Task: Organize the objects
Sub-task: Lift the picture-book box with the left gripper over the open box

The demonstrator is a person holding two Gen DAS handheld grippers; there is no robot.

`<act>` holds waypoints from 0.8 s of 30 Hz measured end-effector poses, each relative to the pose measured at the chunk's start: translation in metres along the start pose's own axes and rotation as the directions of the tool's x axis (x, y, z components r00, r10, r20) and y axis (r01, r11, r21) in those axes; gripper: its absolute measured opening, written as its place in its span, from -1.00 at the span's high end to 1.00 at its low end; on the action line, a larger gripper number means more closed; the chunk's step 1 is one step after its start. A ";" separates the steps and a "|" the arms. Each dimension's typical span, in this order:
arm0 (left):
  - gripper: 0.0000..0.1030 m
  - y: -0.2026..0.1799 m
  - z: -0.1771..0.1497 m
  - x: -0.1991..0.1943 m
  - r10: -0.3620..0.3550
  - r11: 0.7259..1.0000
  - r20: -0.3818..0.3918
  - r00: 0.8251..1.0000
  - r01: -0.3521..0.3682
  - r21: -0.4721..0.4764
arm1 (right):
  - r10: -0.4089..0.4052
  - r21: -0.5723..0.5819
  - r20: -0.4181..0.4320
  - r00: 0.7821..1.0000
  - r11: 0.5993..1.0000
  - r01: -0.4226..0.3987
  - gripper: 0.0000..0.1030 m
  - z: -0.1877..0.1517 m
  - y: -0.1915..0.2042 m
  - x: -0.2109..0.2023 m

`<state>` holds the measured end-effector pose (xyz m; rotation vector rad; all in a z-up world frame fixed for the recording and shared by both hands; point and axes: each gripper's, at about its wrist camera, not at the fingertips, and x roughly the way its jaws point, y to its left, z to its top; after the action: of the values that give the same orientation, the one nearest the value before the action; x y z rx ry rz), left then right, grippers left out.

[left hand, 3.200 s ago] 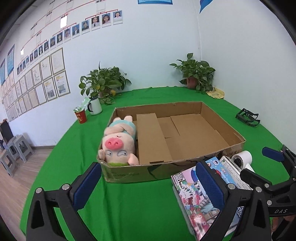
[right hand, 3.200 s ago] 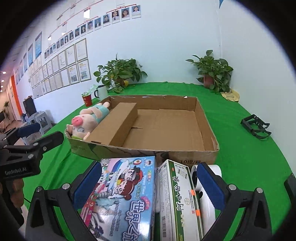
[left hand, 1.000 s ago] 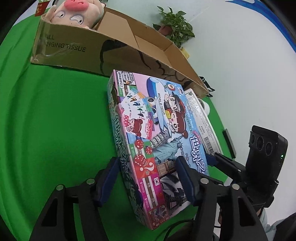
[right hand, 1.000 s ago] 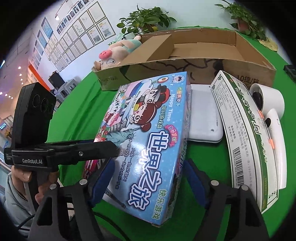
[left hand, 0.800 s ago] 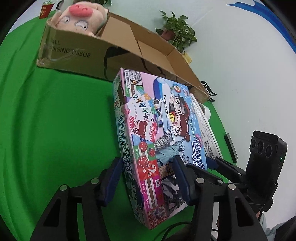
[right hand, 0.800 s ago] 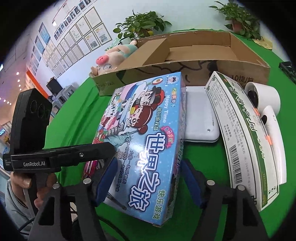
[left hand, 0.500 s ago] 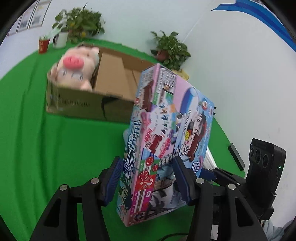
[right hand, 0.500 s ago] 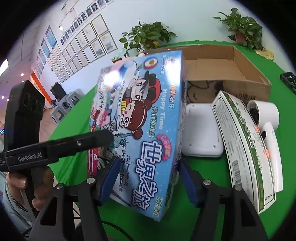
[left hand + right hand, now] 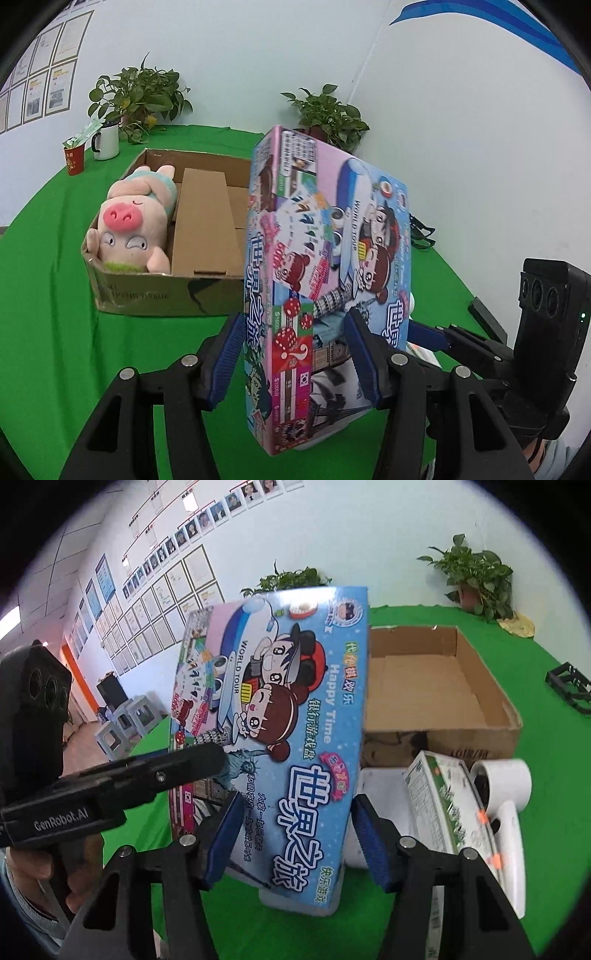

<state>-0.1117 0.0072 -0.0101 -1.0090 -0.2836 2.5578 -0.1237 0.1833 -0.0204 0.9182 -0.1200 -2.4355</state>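
A colourful board game box [image 9: 325, 280] fills the centre of both views, lifted off the green desk [image 9: 51, 295] and tilted on end. The left gripper [image 9: 295, 354] has its blue-padded jaws closed on the box's lower part, 1 pad on each side. The right gripper [image 9: 295, 834] grips the same box's lower edge the same way.

Behind the box, in the upper middle of the left view, an open cardboard box [image 9: 162, 291] sits on the desk with a pink plush pig [image 9: 129, 225] lying in its left end.

At the lower right of the right view, a white tray [image 9: 376, 797], a green and white carton [image 9: 447, 801] and a white paper roll [image 9: 506, 779] lie together near the cardboard box.

2 potted plants [image 9: 140, 92] stand at the desk's far edge.
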 end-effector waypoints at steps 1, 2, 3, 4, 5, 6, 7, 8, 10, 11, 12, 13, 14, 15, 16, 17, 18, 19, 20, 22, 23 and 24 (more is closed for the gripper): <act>-0.03 0.001 0.003 0.000 -0.002 1.000 0.002 1.000 0.002 0.000 | -0.007 -0.002 0.010 1.000 1.000 0.007 -0.14 0.003 -0.001 -0.001; -0.03 0.001 0.008 0.002 -0.004 1.000 0.007 1.000 0.004 0.002 | -0.013 -0.006 0.017 1.000 1.000 0.013 -0.13 0.006 -0.001 -0.002; -0.03 0.000 0.012 0.003 -0.005 1.000 0.013 1.000 0.005 0.004 | -0.017 -0.008 0.024 1.000 1.000 0.017 -0.13 0.008 -0.002 -0.002; -0.03 -0.001 0.016 0.004 -0.004 1.000 0.020 1.000 0.004 0.007 | -0.021 -0.008 0.033 0.999 1.000 0.021 -0.12 0.012 -0.003 -0.003; -0.03 -0.002 0.021 0.005 -0.004 1.000 0.025 1.000 0.004 0.011 | -0.025 -0.011 0.041 0.999 1.000 0.025 -0.12 0.014 -0.004 -0.003; -0.03 -0.003 0.025 0.006 -0.006 1.000 0.030 1.000 0.006 0.013 | -0.029 -0.012 0.048 0.998 1.000 0.029 -0.12 0.016 -0.004 -0.004; -0.03 -0.003 0.029 0.007 -0.009 1.000 0.034 0.999 0.008 0.013 | -0.033 -0.012 0.056 0.998 0.999 0.034 -0.11 0.019 -0.005 -0.004; -0.03 -0.003 0.033 0.008 -0.010 1.000 0.038 0.999 0.010 0.014 | -0.037 -0.014 0.063 0.997 0.999 0.038 -0.11 0.021 -0.006 -0.005; -0.03 -0.004 0.042 0.010 -0.010 1.000 0.047 0.999 0.010 0.020 | -0.043 -0.014 0.076 0.996 0.999 0.044 -0.11 0.027 -0.007 -0.004; -0.03 -0.005 0.047 0.011 -0.010 1.000 0.052 0.999 0.009 0.023 | -0.045 -0.015 0.082 0.996 0.999 0.047 -0.11 0.030 -0.008 -0.004; -0.03 -0.005 0.052 0.012 -0.012 1.000 0.055 0.998 0.010 0.026 | -0.048 -0.015 0.087 0.995 0.999 0.050 -0.11 0.033 -0.009 -0.004; -0.03 -0.006 0.058 0.013 -0.014 1.000 0.058 0.998 0.012 0.026 | -0.052 -0.017 0.093 0.994 0.998 0.053 -0.10 0.037 -0.009 -0.003; -0.03 -0.006 0.063 0.014 -0.015 1.000 0.061 0.998 0.014 0.027 | -0.053 -0.017 0.097 0.994 0.998 0.055 -0.10 0.041 -0.010 -0.003; -0.03 -0.006 0.069 0.016 -0.013 1.000 0.065 0.998 0.011 0.029 | -0.054 -0.017 0.102 0.993 0.998 0.056 -0.10 0.044 -0.011 -0.002; -0.03 -0.007 0.075 0.018 -0.009 0.999 0.069 0.998 0.006 0.036 | -0.056 -0.019 0.108 0.993 0.998 0.058 -0.10 0.048 -0.012 -0.001; -0.03 -0.007 0.080 0.019 -0.007 0.999 0.072 0.997 0.004 0.041 | -0.057 -0.021 0.112 0.992 0.998 0.060 -0.10 0.052 -0.012 0.000; -0.03 -0.007 0.086 0.022 -0.007 0.999 0.073 0.997 0.004 0.042 | -0.058 -0.021 0.115 0.992 0.998 0.061 -0.10 0.056 -0.013 0.002; -0.03 -0.006 0.092 0.024 -0.009 0.999 0.072 0.997 0.006 0.040 | -0.060 -0.022 0.118 0.991 0.998 0.063 -0.10 0.059 -0.014 0.003; -0.03 -0.006 0.097 0.027 -0.012 0.999 0.069 0.998 0.009 0.041 | -0.061 -0.022 0.121 0.991 0.998 0.064 -0.10 0.062 -0.015 0.005; -0.03 -0.006 0.108 0.032 -0.015 0.999 0.064 0.998 0.013 0.042 | -0.063 -0.018 0.124 0.990 0.998 0.066 -0.10 0.069 -0.019 0.008; -0.03 -0.007 0.113 0.035 -0.013 0.999 0.062 0.998 0.010 0.047 | -0.063 -0.016 0.125 0.990 0.998 0.066 -0.10 0.072 -0.020 0.010; -0.03 -0.007 0.119 0.039 -0.010 0.999 0.059 0.998 0.007 0.052 | -0.064 -0.012 0.126 0.990 0.998 0.066 -0.10 0.075 -0.022 0.011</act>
<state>-0.2181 0.0242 0.0545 -0.9122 -0.2354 2.5770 -0.1882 0.1893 0.0242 0.7728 -0.1170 -2.5502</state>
